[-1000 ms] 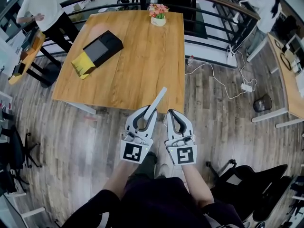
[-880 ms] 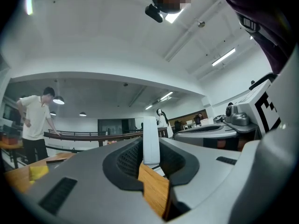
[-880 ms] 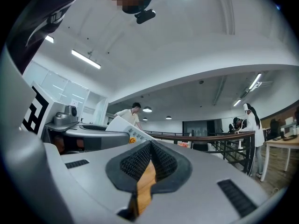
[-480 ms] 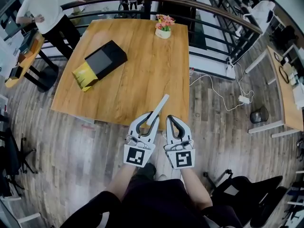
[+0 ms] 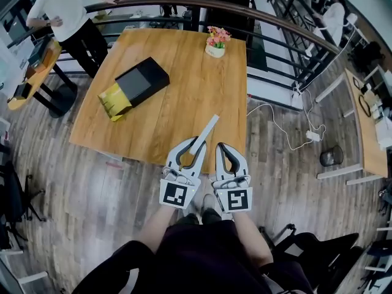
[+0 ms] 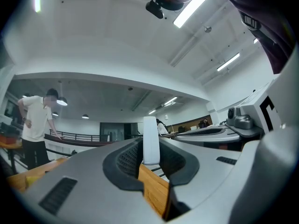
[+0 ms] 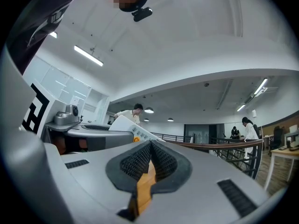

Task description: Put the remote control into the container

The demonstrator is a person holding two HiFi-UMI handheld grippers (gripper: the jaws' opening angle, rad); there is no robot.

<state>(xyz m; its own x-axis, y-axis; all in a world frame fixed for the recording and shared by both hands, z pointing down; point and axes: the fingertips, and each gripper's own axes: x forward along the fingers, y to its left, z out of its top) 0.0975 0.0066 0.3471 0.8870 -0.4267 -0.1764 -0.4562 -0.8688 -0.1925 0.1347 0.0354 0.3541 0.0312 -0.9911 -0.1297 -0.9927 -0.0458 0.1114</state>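
In the head view a slim white remote control (image 5: 205,130) sticks out forward from my left gripper (image 5: 191,146), which is shut on its near end, above the table's near edge. The remote (image 6: 150,141) stands upright between the dark pads in the left gripper view. Close beside it on the right, my right gripper (image 5: 222,147) is shut with nothing in it; its pads (image 7: 140,162) meet. The right gripper view also catches the remote (image 7: 128,127), buttons showing. The black rectangular container (image 5: 142,79) lies at the far left of the wooden table (image 5: 184,97), well away from both grippers.
A yellow bag (image 5: 115,98) lies against the container's near end. A small pot of flowers (image 5: 215,45) stands at the table's far edge. A railing (image 5: 275,23) runs behind the table, a white cable (image 5: 278,118) trails over the floor on the right, and a person (image 5: 64,11) stands at far left.
The view has shifted slightly, so the table sits a little further right in the picture. Both grippers keep their pose side by side, the left one still holding the remote.
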